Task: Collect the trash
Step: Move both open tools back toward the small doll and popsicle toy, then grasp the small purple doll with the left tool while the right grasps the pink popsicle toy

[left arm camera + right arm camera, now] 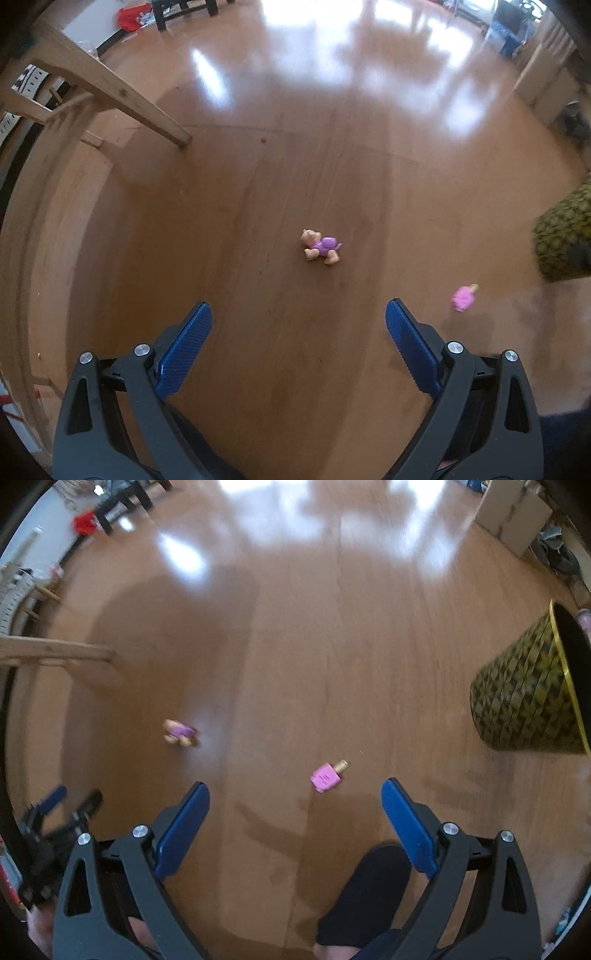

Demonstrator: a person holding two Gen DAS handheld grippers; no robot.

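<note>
Fingers of both grippers stood wide apart and empty, hanging above the floor (258,184) with nothing between them. Ahead of the left gripper (298,317), lined up almost with the middle of its gap, a small doll (320,246) in a purple outfit lay on its side on the bare boards, well apart from the fingertips. The right gripper (295,797) looked down on a small pink bottle (327,777) with a tan cap, lying flat just beyond its fingertips and a little right of centre. A patterned wastebasket (532,694) with a gold rim stood toward the right edge of the floor, its mouth tipped away in this view. A wooden leg (122,99) came down to the boards off to the left.

My judgement was that the step in hand was the approach — picking one piece and getting the fingers around it. The bottle seemed the nearer catch for the right gripper. To do it well, the fingers would need to come down low, nearly touching the boards, and straddle the pink body across its narrow width rather than along its length, since the cap end looked likely to roll or swing away. A slow, square closing should keep it from skidding on the glossy floor — the shine suggested little grip underneath. The doll, lumpy and uneven, would probably be best taken around its middle.
</note>
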